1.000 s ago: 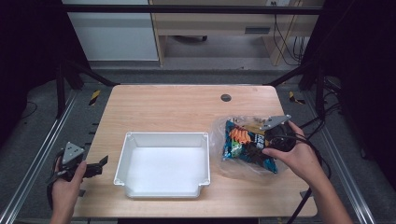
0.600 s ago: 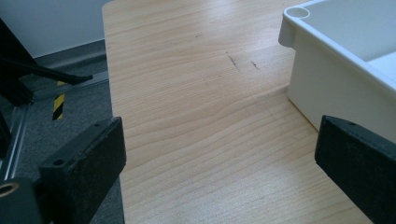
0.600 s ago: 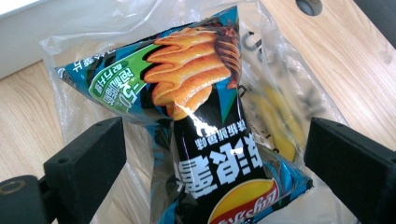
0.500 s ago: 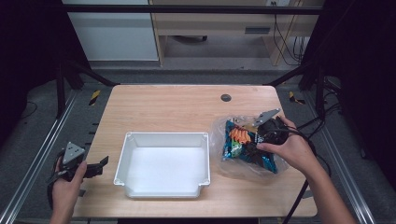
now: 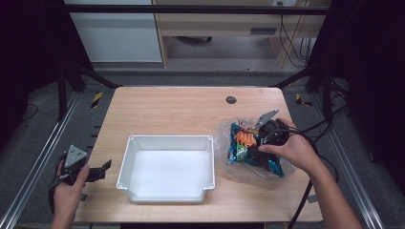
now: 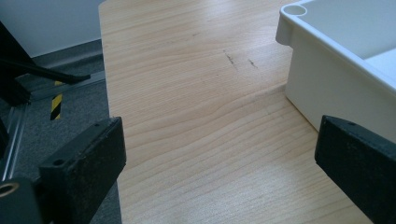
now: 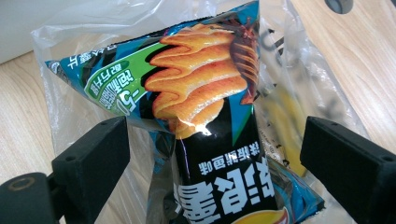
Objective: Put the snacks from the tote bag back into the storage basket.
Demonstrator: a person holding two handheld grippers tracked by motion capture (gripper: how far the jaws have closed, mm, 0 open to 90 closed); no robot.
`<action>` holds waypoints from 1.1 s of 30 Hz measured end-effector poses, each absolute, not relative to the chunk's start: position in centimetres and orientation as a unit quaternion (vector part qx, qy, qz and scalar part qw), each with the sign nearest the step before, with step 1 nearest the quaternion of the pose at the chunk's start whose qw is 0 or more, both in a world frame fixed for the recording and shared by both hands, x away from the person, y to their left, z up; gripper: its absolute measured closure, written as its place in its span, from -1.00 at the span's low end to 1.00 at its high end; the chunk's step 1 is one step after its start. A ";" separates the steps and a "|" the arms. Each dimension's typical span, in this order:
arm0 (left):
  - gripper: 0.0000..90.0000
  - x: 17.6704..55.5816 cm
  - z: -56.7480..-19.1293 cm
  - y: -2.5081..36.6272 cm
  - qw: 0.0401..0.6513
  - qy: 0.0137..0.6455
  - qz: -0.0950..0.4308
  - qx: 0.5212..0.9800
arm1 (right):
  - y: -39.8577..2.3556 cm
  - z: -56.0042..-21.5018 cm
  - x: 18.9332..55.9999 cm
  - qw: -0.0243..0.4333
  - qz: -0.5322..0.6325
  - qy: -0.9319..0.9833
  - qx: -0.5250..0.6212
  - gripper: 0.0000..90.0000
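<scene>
1. Right gripper (image 5: 260,138) sits over the chip bag (image 5: 248,148) at the right side of the tabletop (image 5: 181,109); high view hides how its jaws stand under the hand.
2. Right gripper view: jaws wide, have just been closing a little, chip bag (image 7: 205,116) between them, pads not touching it.
3. Same view shows the clear plastic bag (image 7: 299,93) around the chip bag, and the printed wavy chips; high view gives just a crinkled sheen.
4. Left gripper (image 5: 98,169) hangs off the tabletop's left edge, near the white bin (image 5: 167,143).
5. Left gripper view: jaws wide, nothing between them, bin wall (image 6: 322,79) at right.
</scene>
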State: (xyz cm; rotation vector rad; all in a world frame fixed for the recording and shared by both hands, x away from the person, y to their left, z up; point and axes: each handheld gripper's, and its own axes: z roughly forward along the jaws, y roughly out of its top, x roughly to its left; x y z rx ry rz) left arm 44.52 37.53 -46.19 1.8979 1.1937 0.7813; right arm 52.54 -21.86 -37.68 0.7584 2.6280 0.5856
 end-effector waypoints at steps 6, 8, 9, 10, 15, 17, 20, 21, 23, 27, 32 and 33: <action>-0.96 44.5 -46.2 37.5 0.374 0.466 0.305 0.742 | -21.7 -37.8 52.7 0.164 0.206 0.929 0.261 -0.79; -0.96 44.5 -46.2 37.5 0.374 0.465 0.305 0.742 | -21.6 -37.9 52.7 0.161 0.203 0.930 0.260 -0.79; -0.96 44.5 -46.2 37.5 0.374 0.465 0.305 0.742 | -21.6 -38.0 52.8 0.163 0.202 0.931 0.256 -0.79; -0.96 44.5 -46.2 37.5 0.374 0.465 0.305 0.742 | -21.5 -38.1 52.8 0.159 0.203 0.931 0.257 -0.79; -0.96 44.5 -46.2 37.5 0.373 0.465 0.305 0.742 | -21.4 -38.5 53.0 0.155 0.199 0.934 0.253 -0.79; -0.96 44.5 -46.2 37.5 0.373 0.465 0.305 0.742 | -21.4 -38.7 53.1 0.152 0.199 0.935 0.253 -0.78; -0.96 44.6 -46.2 37.5 0.373 0.465 0.305 0.743 | -21.5 -39.3 53.4 0.146 0.195 0.936 0.254 -0.78; -0.96 44.6 -46.2 37.5 0.373 0.465 0.305 0.743 | -21.5 -39.4 53.5 0.146 0.196 0.935 0.258 -0.78; -0.96 44.5 -46.2 37.5 0.373 0.465 0.304 0.743 | -21.5 -39.6 53.6 0.143 0.196 0.934 0.263 -0.78; -0.96 44.6 -46.2 37.5 0.371 0.464 0.304 0.745 | -21.5 -40.2 54.0 0.135 0.191 0.936 0.262 -0.79; -0.96 44.6 -46.3 37.5 0.372 0.464 0.304 0.744 | -21.5 -40.8 54.4 0.125 0.189 0.938 0.263 -0.79; -0.96 44.6 -46.3 37.5 0.372 0.464 0.303 0.745 | -21.5 -40.9 54.4 0.121 0.188 0.937 0.268 -0.79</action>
